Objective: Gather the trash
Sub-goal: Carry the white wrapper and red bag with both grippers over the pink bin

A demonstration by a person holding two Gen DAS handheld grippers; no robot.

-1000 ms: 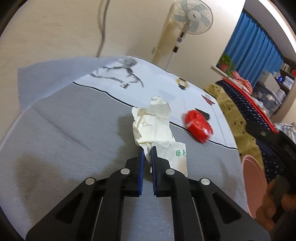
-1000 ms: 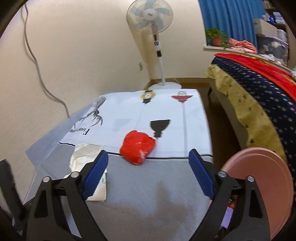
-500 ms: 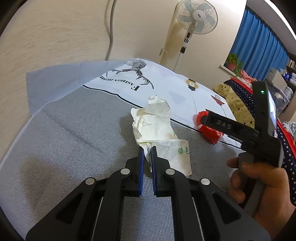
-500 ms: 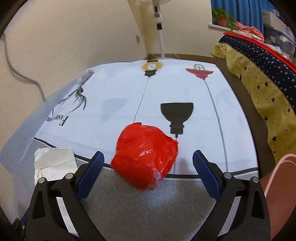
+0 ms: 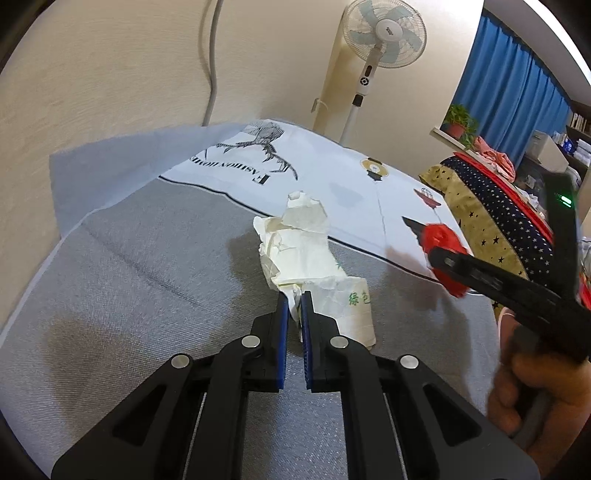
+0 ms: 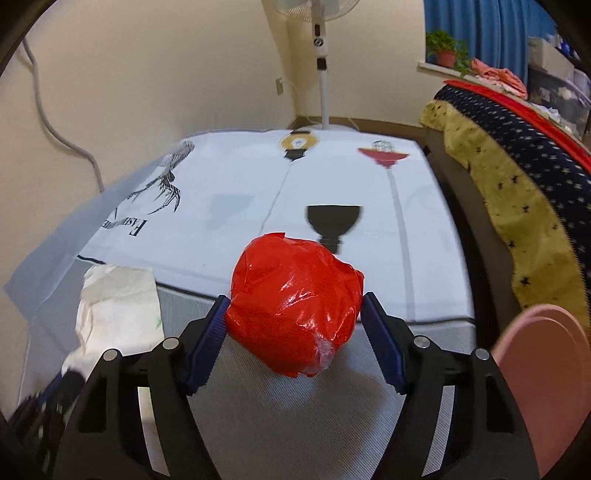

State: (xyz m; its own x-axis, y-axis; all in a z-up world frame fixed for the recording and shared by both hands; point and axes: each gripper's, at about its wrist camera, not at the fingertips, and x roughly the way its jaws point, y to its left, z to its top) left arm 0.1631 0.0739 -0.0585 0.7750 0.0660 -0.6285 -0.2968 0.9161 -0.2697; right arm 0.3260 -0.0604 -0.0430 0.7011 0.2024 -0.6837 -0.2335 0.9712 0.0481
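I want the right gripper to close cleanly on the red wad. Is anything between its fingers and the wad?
Nothing visible. The red wad lies between the right gripper's fingers, which are closing; the left one meets it, the right stands just clear. The white paper lies off to the left, pinched by the left gripper.

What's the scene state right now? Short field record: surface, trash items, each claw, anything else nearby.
surface: grey cloth with a printed white sheet at the far end
trash 1: crumpled white paper, lying on the grey cloth
trash 2: red plastic wad, at the seam of cloth and sheet
left claw: shut on the near edge of the crumpled white paper
right claw: jaws closing, red plastic wad between them, left pad at its side, right pad just apart
nearby: pink bin at right; standing fan behind
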